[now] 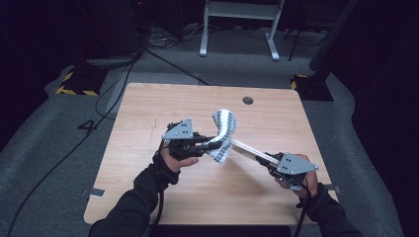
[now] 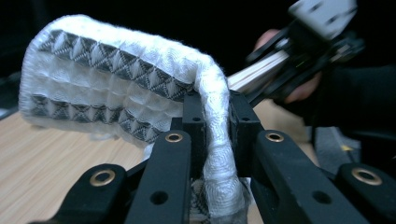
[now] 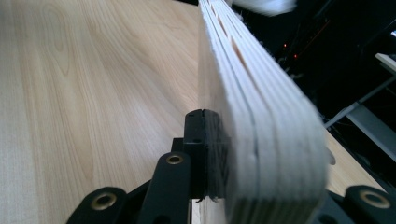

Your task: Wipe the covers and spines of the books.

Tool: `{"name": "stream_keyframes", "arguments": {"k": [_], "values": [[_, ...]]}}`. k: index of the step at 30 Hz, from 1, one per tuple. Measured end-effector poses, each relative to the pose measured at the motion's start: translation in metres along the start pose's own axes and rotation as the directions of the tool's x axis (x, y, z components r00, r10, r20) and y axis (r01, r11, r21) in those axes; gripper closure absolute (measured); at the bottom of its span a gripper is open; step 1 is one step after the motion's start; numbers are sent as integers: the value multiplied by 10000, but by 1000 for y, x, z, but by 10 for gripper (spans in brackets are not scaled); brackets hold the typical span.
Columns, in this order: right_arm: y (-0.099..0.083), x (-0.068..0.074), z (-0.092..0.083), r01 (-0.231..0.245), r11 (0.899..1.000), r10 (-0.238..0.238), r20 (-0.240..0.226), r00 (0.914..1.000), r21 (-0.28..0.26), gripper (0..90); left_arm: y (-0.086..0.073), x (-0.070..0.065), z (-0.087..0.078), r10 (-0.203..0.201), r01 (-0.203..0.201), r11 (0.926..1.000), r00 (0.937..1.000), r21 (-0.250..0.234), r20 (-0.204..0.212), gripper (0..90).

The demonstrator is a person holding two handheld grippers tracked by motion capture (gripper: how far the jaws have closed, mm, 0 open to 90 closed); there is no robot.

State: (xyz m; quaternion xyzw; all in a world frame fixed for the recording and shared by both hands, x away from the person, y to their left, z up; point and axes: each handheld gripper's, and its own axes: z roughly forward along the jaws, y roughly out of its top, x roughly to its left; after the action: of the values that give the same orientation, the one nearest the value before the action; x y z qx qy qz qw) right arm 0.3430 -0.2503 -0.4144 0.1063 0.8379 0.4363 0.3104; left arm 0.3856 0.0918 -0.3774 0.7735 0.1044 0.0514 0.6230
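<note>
High view showed the left tongs clamped on a white cloth with grey patterned bands, held above the worktop; the cloth draped over the far end of a stack of flat wooden slats, hiding that end. The right tongs gripped the slats' near end. In the right gripper view the slats blocked one jaw, and the cloth was cut off at the top edge. What the slats were was hard to tell.
</note>
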Motion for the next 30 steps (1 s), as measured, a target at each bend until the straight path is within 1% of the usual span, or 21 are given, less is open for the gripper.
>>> {"name": "stream_keyframes", "arguments": {"k": [2,4,5,7,9,11,12,14,16,18,19,21,22,23,24,25,26,27,28,29,30], "values": [[2,3,2,166,9997,-166,1,9999,160,792,13,-19,15,533,-532,9986,9980,-30,341,807],[4,5,2,302,9994,-302,6,9995,153,793,18,-29,25,695,-699,9976,9959,37,575,807],[4,5,2,302,9994,-302,6,9995,153,793,18,-29,25,695,-699,9976,9959,37,575,807],[7,7,2,490,9988,-491,88,9988,89,792,20,-39,36,958,-976,9948,9936,275,605,807],[9,7,1,633,9980,-633,71,9980,-5,792,16,-42,47,1014,-1035,9922,9943,695,332,807],[9,8,1,663,9978,-664,133,9977,60,792,10,-38,49,839,-837,9916,9965,982,23,806],[9,9,0,529,9984,-534,200,9984,217,792,10,-38,49,839,-837,9916,9965,982,23,806],[8,8,-1,528,9984,-531,188,9984,206,792,1,-27,46,718,-628,9889,9955,1348,-625,806],[8,7,-3,495,9986,-499,253,9984,165,792,-4,-17,42,466,-331,9883,9950,1488,-883,806],[8,6,-5,481,9988,-485,316,9983,132,792,-6,-14,41,404,-239,9873,9939,1567,-1027,806],[8,5,-6,435,9990,-438,349,9984,113,792,-11,-7,37,224,2,9859,9909,1676,-1328,806],[9,5,-8,430,9990,-433,366,9984,85,792,-14,0,32,273,54,9826,9845,1859,-1730,806],[9,4,-9,452,9990,-455,397,9982,64,792,-14,0,32,273,54,9826,9845,1859,-1730,805],[9,4,-9,520,9986,-522,445,9976,56,792,-18,10,26,94,317,9804,9783,1947,-2068,805],[10,5,-10,555,9984,-557,459,9974,51,793,-19,13,24,-20,463,9796,9753,1956,-2210,805],[10,5,-10,567,9984,-568,470,9973,52,792,-20,16,21,-7,526,9770,9699,2066,-2437,805],[11,6,-11,646,9979,-649,523,9965,67,793,-20,16,21,-7,526,9770,9699,2066,-2437,805],[11,6,-11,646,9979,-649,523,9965,67,793,-22,19,18,33,576,9745,9627,2170,-2704,805],[11,7,-11,801,9967,-806,595,9950,111,792,-23,23,14,-113,761,9746,9560,2107,-2931,805],[14,13,-11,1307,9913,-1316,729,9886,163,793,-23,26,10,-251,892,9754,9536,2018,-3001,805],[16,16,-11,1580,9872,-1592,783,9841,212,793,-22,29,6,-508,1088,9774,9532,1815,-2980,805]]}}
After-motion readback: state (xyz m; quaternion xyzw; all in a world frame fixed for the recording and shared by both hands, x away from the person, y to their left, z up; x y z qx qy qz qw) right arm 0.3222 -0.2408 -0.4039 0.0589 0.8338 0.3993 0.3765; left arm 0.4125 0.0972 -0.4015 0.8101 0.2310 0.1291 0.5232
